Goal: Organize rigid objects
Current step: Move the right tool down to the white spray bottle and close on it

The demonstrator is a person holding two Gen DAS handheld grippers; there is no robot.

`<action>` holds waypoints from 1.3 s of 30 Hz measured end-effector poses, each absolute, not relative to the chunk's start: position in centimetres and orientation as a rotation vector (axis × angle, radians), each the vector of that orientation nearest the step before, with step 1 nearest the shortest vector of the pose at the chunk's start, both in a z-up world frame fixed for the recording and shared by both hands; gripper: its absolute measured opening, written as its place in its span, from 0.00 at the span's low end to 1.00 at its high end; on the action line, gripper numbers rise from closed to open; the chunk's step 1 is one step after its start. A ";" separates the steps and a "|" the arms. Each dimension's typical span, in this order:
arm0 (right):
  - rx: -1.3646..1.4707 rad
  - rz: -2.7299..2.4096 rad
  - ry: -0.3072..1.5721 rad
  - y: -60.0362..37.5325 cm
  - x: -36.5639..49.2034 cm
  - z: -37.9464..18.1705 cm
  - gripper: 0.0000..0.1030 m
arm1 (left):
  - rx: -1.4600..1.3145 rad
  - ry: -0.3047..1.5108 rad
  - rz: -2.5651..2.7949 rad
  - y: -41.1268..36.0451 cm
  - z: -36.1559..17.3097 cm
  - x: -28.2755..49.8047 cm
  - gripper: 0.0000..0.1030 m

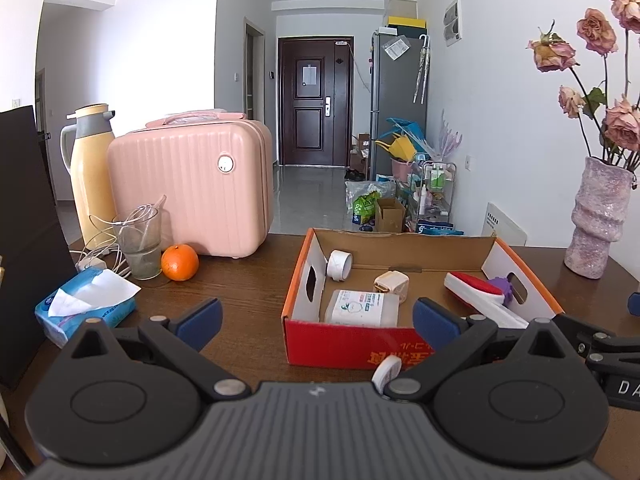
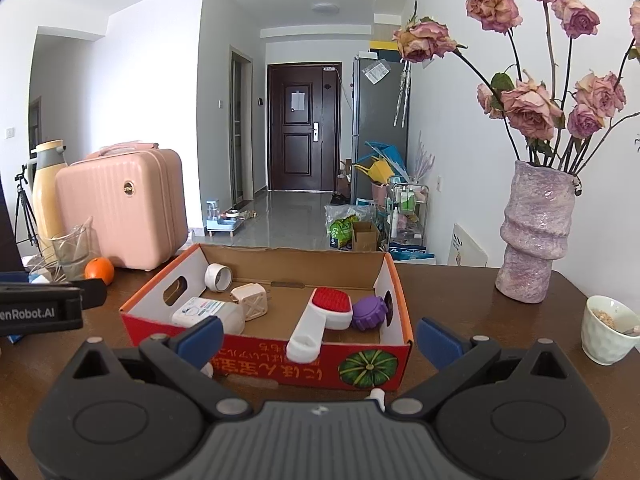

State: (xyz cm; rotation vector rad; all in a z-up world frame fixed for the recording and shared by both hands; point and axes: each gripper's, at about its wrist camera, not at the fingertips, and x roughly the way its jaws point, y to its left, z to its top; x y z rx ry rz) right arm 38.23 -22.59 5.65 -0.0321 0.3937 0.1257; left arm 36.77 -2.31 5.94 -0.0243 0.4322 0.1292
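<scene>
An open cardboard box (image 1: pixel 352 344) (image 2: pixel 276 364) with a red front stands on the brown table. Inside lie a white tape roll (image 1: pixel 339 265) (image 2: pixel 218 277), a beige plug adapter (image 1: pixel 392 285) (image 2: pixel 250 300), a white bottle (image 1: pixel 362 308) (image 2: pixel 208 314), a red-and-white brush (image 1: pixel 476 292) (image 2: pixel 320 320) and a purple ball (image 1: pixel 502 286) (image 2: pixel 368 312). My left gripper (image 1: pixel 316 320) is open in front of the box's left half, holding nothing. My right gripper (image 2: pixel 320 340) is open before its front wall, also holding nothing. A small white object (image 1: pixel 387 372) (image 2: pixel 378 394) lies by the box front, partly hidden.
A pink suitcase (image 1: pixel 192 188), a yellow thermos (image 1: pixel 90 168), a glass (image 1: pixel 140 240), an orange (image 1: pixel 180 262) and a tissue pack (image 1: pixel 84 308) stand to the left. A purple vase of roses (image 2: pixel 532 236) and a pale cup (image 2: pixel 610 328) stand to the right.
</scene>
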 end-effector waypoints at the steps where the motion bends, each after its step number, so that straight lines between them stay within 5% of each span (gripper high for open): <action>1: -0.032 0.125 0.393 -22.6 37.8 5.6 1.00 | -0.024 0.431 0.128 -2.3 5.9 36.5 1.00; 39: -0.024 0.085 0.535 -24.5 32.6 0.0 1.00 | -0.022 0.548 0.049 -3.3 1.2 31.4 1.00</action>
